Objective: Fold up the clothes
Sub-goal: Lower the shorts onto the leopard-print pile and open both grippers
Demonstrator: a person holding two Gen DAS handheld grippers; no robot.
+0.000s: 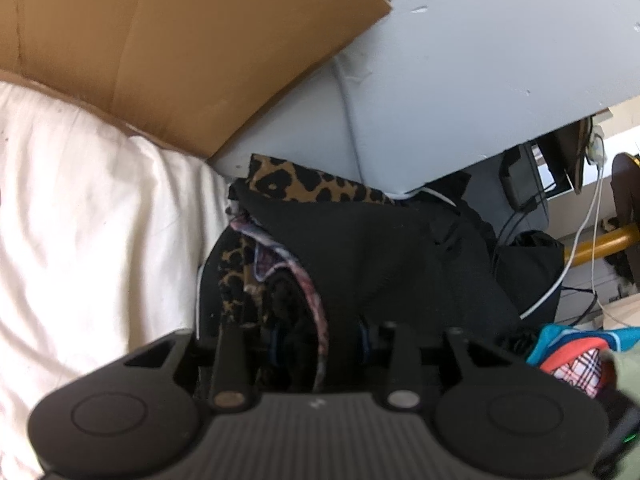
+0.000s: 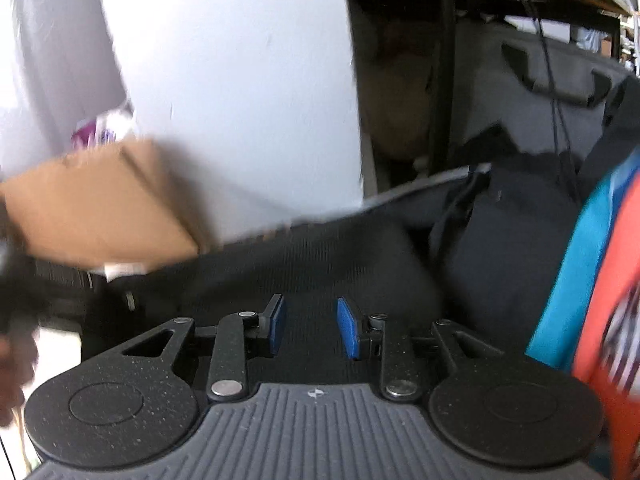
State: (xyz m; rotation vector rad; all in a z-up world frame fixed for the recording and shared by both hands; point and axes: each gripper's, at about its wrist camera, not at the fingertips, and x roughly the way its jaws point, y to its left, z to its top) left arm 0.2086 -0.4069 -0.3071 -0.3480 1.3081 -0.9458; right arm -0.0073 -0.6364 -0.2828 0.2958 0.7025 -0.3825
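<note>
- Left gripper [image 1: 320,344] is seen pushed into a heap of clothes [image 1: 320,248]; whether its pads press on the cloth cannot be told.
- Right gripper [image 2: 312,326] is held partly open over black cloth [image 2: 320,256], nothing between its blue pads [image 2: 347,326].
- Heap is seen at the white bedding's [image 1: 80,220] right edge, below a cardboard sheet [image 1: 168,40].

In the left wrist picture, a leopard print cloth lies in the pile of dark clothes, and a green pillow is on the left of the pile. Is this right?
Not quite. The leopard print cloth does lie in the pile of dark clothes, but the pillow on the left of it is white, not green. The left wrist view shows this.
</note>
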